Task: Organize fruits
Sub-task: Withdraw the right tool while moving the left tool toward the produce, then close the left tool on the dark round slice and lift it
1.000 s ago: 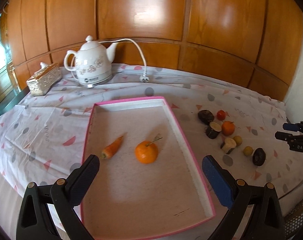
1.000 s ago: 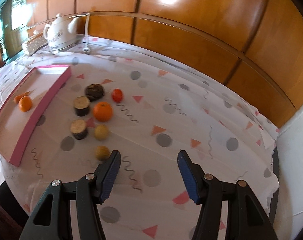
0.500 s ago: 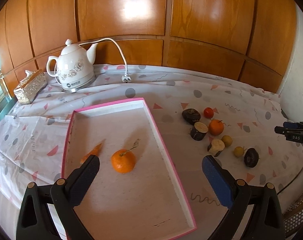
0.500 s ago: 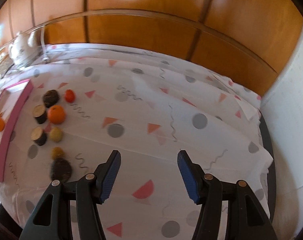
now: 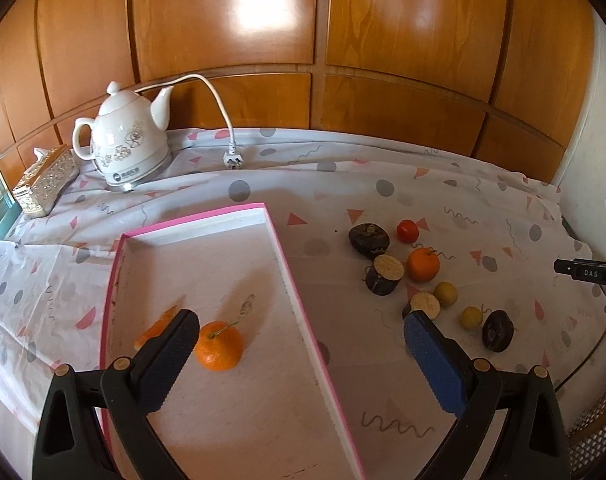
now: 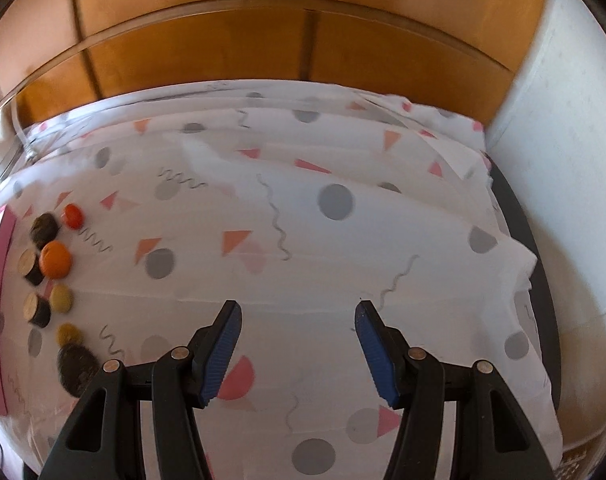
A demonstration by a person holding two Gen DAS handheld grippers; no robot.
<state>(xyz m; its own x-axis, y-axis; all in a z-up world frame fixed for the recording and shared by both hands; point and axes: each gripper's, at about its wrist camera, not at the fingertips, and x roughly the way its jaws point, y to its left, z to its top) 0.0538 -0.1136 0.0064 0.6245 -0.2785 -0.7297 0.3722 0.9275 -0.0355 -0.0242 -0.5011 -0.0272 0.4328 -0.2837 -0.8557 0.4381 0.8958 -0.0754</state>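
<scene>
A pink-rimmed white tray (image 5: 287, 268) lies on the table and holds an orange (image 5: 219, 346) and a carrot (image 5: 159, 326), partly hidden by my left finger. My left gripper (image 5: 299, 334) is open and empty above the tray's right rim. To its right lie loose fruits: an orange (image 5: 423, 265), a small red fruit (image 5: 407, 231), dark cut pieces (image 5: 384, 276), yellow balls (image 5: 445, 294) and a dark fruit (image 5: 498, 330). My right gripper (image 6: 297, 328) is open and empty over bare cloth; the fruits (image 6: 55, 259) show at its far left.
A white electric kettle (image 5: 127, 148) with its cord and plug (image 5: 231, 159) stands at the back left beside a gold tissue box (image 5: 43, 180). Wood panelling runs behind the table. A white wall (image 6: 563, 160) borders the table's right end.
My left gripper has swung right, so tray and fruits shifted left in its view. My right gripper has turned right, away from the fruits, which slid to the far left edge.
</scene>
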